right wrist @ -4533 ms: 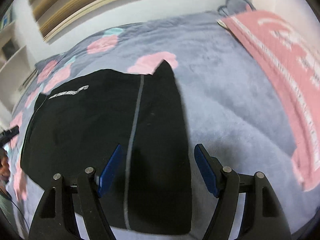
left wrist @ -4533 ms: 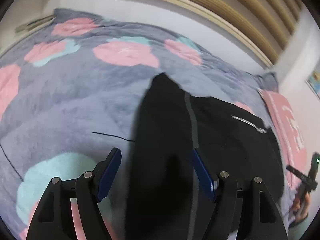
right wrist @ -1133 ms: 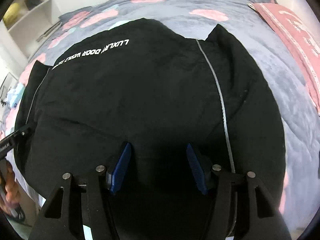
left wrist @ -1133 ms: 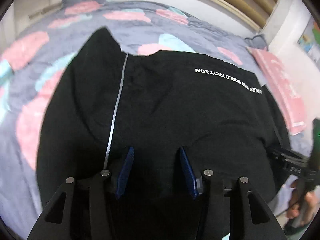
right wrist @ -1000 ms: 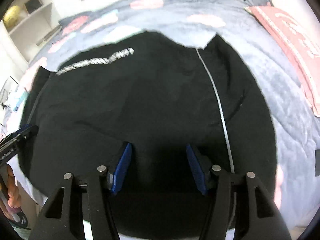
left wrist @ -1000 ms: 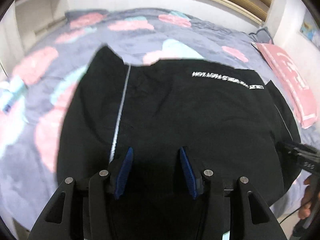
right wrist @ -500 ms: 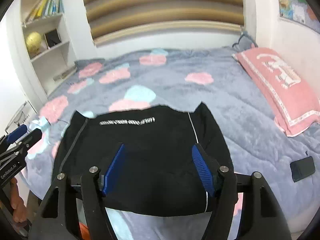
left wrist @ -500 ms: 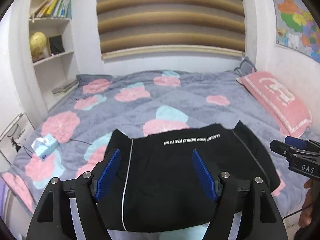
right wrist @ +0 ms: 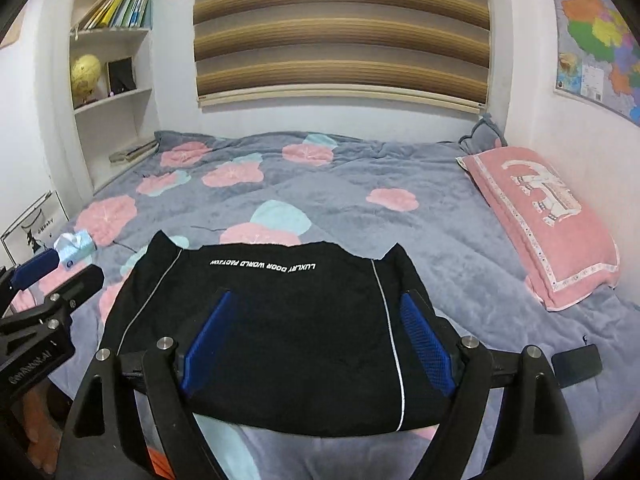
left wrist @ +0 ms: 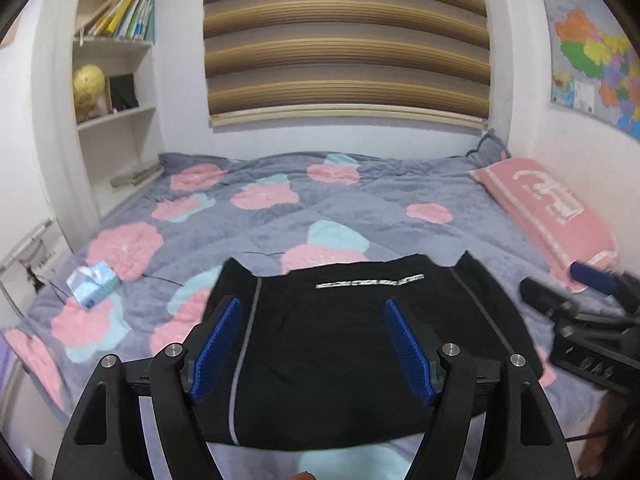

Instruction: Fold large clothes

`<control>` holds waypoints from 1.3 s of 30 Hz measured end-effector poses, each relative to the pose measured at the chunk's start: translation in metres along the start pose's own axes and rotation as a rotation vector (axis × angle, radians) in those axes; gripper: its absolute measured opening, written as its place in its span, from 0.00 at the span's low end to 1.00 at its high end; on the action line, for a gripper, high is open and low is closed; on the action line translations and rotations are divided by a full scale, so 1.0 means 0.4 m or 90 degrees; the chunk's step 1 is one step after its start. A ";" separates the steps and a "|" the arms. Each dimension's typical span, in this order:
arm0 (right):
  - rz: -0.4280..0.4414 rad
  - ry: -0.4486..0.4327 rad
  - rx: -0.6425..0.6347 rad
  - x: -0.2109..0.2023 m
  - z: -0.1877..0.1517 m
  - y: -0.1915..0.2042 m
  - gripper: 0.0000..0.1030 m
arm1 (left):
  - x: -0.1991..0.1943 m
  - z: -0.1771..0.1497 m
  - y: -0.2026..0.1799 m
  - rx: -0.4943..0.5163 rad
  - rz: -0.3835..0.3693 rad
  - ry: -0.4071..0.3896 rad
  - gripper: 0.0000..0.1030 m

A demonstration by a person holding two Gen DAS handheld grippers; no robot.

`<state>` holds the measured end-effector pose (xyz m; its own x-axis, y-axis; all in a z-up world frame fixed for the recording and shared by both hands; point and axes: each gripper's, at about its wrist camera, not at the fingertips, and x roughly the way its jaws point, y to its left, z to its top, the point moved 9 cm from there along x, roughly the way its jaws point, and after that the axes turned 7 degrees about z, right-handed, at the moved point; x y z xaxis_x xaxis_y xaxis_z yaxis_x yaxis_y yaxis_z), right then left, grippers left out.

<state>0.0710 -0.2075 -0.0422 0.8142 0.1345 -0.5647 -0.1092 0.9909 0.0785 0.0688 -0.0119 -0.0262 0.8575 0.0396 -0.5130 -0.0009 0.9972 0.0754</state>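
A folded black garment (left wrist: 340, 344) with white lettering and grey side stripes lies flat at the near edge of the bed; it also shows in the right wrist view (right wrist: 280, 320). My left gripper (left wrist: 310, 344) is open and empty, held back above the garment's near edge. My right gripper (right wrist: 316, 336) is open and empty, also raised in front of the garment. Each gripper shows at the side of the other's view: the right one (left wrist: 580, 320) and the left one (right wrist: 44, 292).
The bed has a grey blanket (left wrist: 360, 200) with pink and teal flowers. A pink pillow (right wrist: 548, 208) lies at the right. A blue tissue pack (left wrist: 92, 282) lies at the left. A dark phone (right wrist: 576, 364) lies near the right edge. Shelves (left wrist: 116, 80) stand at the left.
Both grippers have opened, let go of the garment and pulled back and up from the bed. The garment now lies folded and still.
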 end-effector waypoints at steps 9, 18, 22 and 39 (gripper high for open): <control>0.011 0.029 0.010 0.055 -0.020 -0.011 0.84 | 0.035 -0.011 0.003 -0.007 0.021 0.014 0.73; 0.011 0.047 0.031 0.080 -0.036 -0.034 0.84 | 0.070 -0.027 0.003 -0.009 0.040 0.040 0.73; 0.011 0.053 0.029 0.087 -0.041 -0.030 0.84 | 0.069 -0.028 -0.003 -0.007 0.041 0.041 0.73; 0.010 0.064 0.031 0.096 -0.051 -0.013 0.84 | 0.082 -0.045 -0.017 0.006 0.040 0.058 0.73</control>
<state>0.0911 -0.2074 -0.0811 0.7513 0.1519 -0.6423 -0.0912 0.9877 0.1268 0.0878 -0.0161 -0.0592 0.8060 0.1078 -0.5820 -0.0482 0.9920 0.1170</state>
